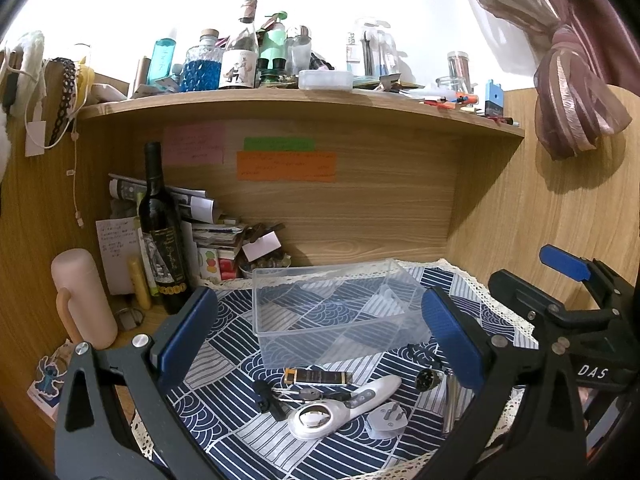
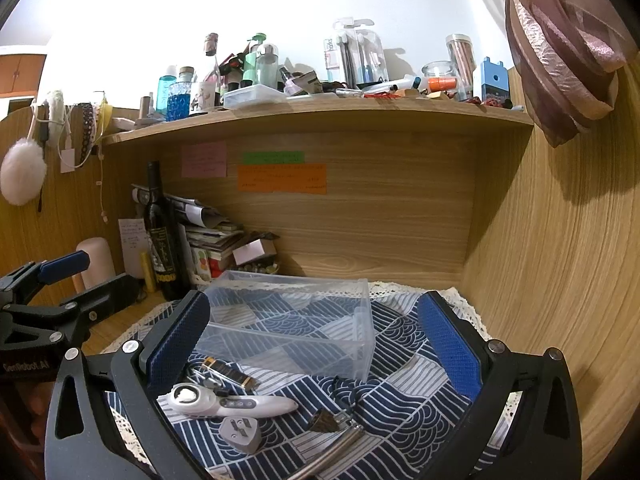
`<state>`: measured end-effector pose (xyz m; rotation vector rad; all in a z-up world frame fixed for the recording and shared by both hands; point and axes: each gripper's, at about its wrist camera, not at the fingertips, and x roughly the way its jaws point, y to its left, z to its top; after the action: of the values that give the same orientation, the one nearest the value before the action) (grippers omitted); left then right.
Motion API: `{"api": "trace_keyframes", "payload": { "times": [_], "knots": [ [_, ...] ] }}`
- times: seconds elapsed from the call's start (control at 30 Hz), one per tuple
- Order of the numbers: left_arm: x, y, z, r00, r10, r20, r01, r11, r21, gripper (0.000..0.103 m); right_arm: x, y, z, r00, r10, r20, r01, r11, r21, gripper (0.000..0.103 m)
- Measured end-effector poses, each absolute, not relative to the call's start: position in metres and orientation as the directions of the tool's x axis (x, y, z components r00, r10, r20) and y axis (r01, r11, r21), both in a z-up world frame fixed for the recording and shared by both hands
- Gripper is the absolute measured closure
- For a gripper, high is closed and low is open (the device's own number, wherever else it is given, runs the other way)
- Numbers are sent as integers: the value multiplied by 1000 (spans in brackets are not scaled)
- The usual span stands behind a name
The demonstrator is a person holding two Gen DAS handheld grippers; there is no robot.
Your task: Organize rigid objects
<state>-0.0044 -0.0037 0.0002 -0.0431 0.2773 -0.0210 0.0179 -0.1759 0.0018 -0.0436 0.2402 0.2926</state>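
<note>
On a blue patterned cloth [image 1: 224, 432], the left gripper [image 1: 320, 340] hangs wide open, holding nothing. Before it lie one dark lighter [image 1: 316, 377], one white magnifier [image 1: 340, 406] and one plug adapter [image 1: 387, 420]. One clear plastic box [image 1: 340, 312] stands behind, nothing visible inside. The right gripper [image 2: 312, 344] gapes too, empty.

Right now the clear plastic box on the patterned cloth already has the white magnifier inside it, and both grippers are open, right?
Not quite. The white magnifier lies on the patterned cloth in front of the clear plastic box, which looks empty in the left wrist view. Both grippers, left and right, are open.
</note>
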Motion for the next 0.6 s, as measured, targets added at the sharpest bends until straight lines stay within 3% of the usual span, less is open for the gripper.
{"api": "trace_keyframes", "payload": {
  "times": [0.6],
  "knots": [
    [-4, -5, 2, 963, -35, -267, 22, 999, -50, 0, 15, -175, 3, 928, 292, -232, -302, 953, -8, 0]
  ]
}}
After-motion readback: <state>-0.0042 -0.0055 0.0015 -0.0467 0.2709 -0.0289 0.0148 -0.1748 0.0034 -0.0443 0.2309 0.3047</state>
